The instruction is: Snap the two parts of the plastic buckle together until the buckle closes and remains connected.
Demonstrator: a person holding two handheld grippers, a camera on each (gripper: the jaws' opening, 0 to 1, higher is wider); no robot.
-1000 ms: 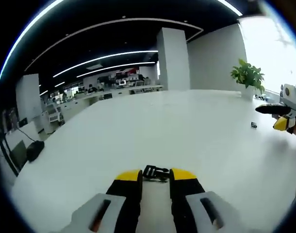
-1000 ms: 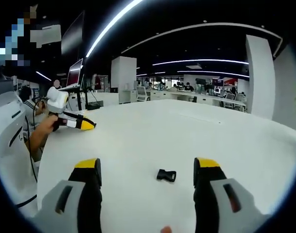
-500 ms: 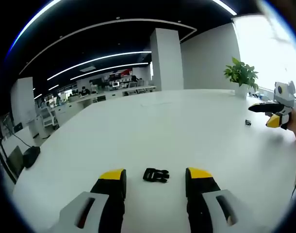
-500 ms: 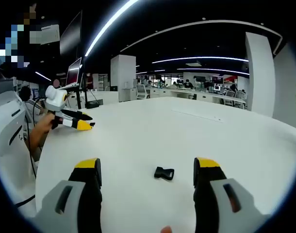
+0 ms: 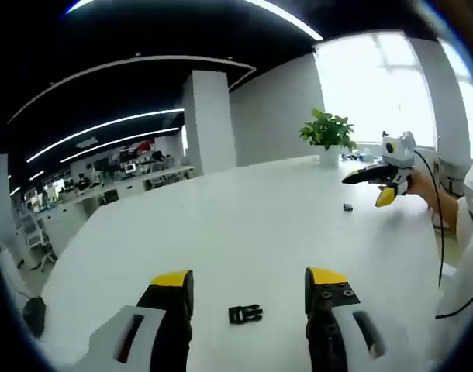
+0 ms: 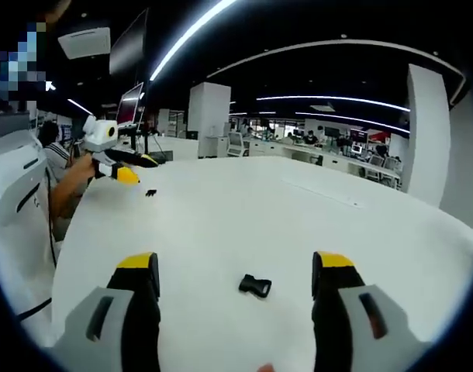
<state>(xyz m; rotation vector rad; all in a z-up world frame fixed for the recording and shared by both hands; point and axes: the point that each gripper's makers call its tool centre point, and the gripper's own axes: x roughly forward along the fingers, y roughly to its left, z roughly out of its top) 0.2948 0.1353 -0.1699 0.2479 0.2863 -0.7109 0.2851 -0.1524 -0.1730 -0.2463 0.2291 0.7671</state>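
Both buckle halves lie loose on the wide white tabletop (image 5: 244, 225), well apart, nothing joined yet. In the left gripper view the black pronged plastic buckle half (image 5: 245, 314) sits flat between the jaws of the left yellow-tipped black gripper (image 5: 247, 280), jaws spread wide and touching nothing. In the right gripper view the black plastic socket buckle half (image 6: 255, 286) lies between the jaws of the right yellow-tipped black gripper (image 6: 236, 264), likewise wide apart and empty.

Each view also catches the other tool far across the table: the right one, held in a hand, at the left view's right edge beside a tiny dark speck that is probably the socket half; the left one at the right view's left edge, near another small dark speck.

Step in hand, as I judge it: lining up over each half before pickup. Next move calls for lowering each pair of jaws around its piece, closing on the body sides and not on the prongs, then bringing prongs to socket opening in line.

No brand, label or readable writing anywhere; office background too blurred
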